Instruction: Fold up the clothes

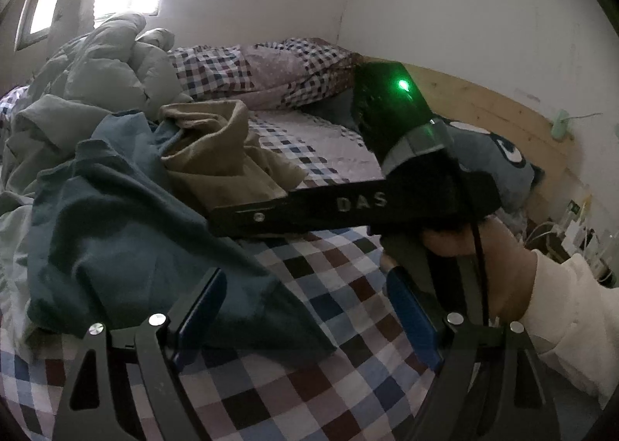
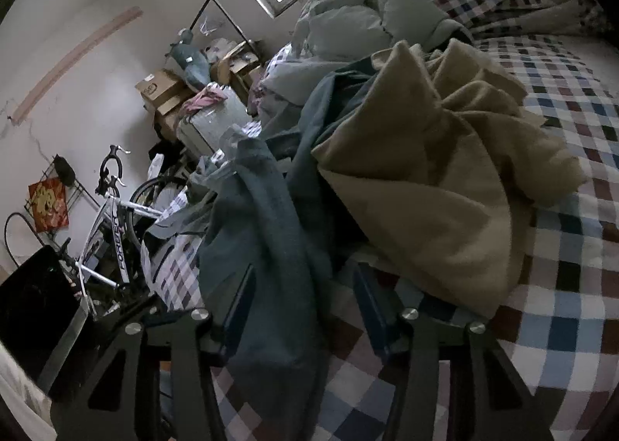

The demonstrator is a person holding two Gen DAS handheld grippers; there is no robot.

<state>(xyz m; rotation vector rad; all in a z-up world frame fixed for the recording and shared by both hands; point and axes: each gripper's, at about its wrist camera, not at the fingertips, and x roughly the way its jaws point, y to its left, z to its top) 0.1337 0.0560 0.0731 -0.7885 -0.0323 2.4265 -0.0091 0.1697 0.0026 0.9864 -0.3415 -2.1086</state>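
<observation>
A teal garment (image 1: 116,232) lies crumpled on the checkered bed sheet (image 1: 340,375), with a tan garment (image 1: 224,162) heaped behind it. My left gripper (image 1: 305,313) is open just above the sheet, its jaws wide apart around the teal garment's near corner. In the right wrist view the teal garment (image 2: 271,267) hangs in a fold between the open jaws of my right gripper (image 2: 305,309). The tan garment (image 2: 433,189) lies right beside it. The right gripper's black body (image 1: 387,154) crosses the left wrist view, held by a hand.
A grey-green duvet (image 1: 96,73) is piled at the bed's far left. Checkered pillows (image 1: 263,69) lie by the wall and a wooden headboard (image 1: 503,112) runs on the right. Off the bed stand a bicycle (image 2: 112,220) and cardboard boxes (image 2: 162,93).
</observation>
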